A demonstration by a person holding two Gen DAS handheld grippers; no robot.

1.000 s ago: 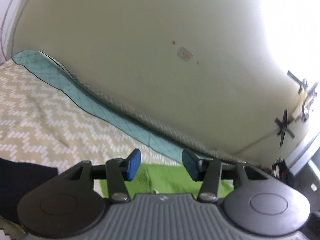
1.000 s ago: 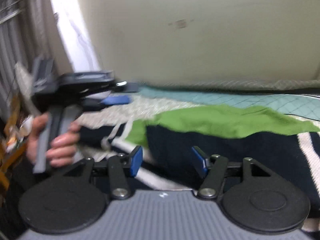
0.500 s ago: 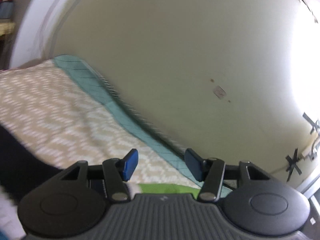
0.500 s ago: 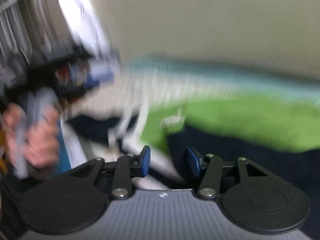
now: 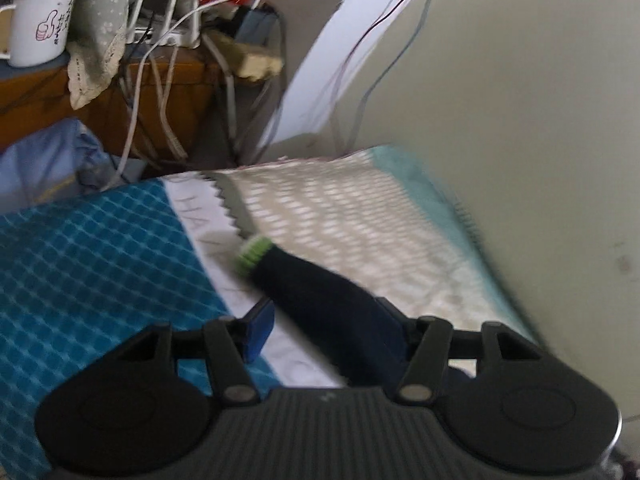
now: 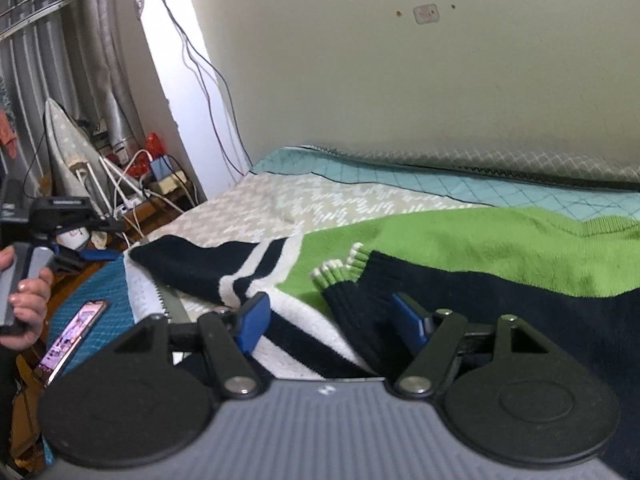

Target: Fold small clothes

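A small sweater (image 6: 460,248), green over navy with white stripes, lies spread on the zigzag bedspread (image 6: 280,204). One navy sleeve (image 6: 188,264) stretches to the left. A navy ribbed cuff (image 6: 340,272) with pale green tips lies on the sweater, just in front of my right gripper (image 6: 330,322). Its jaws are opening, and the pads press on nothing. In the left wrist view the navy sleeve (image 5: 320,296) with a green cuff (image 5: 254,256) runs between the jaws of my left gripper (image 5: 324,324). They are opening too, with the pads clear of it. A hand (image 6: 24,300) holds the left gripper (image 6: 104,240).
A blue checked blanket (image 5: 80,280) covers the bed's near left part, with a lit phone (image 6: 76,328) on it. Beyond the bed stands a wooden nightstand (image 5: 48,104) with a white mug (image 5: 36,20) and tangled cables (image 5: 160,60). The wall (image 6: 400,80) runs along the far side.
The left view swung from the wall to the bed's end and nightstand, and the green-cuffed sleeve came between its jaws. The right gripper sank toward the sweater, its jaws wider. A ribbed cuff now lies there.
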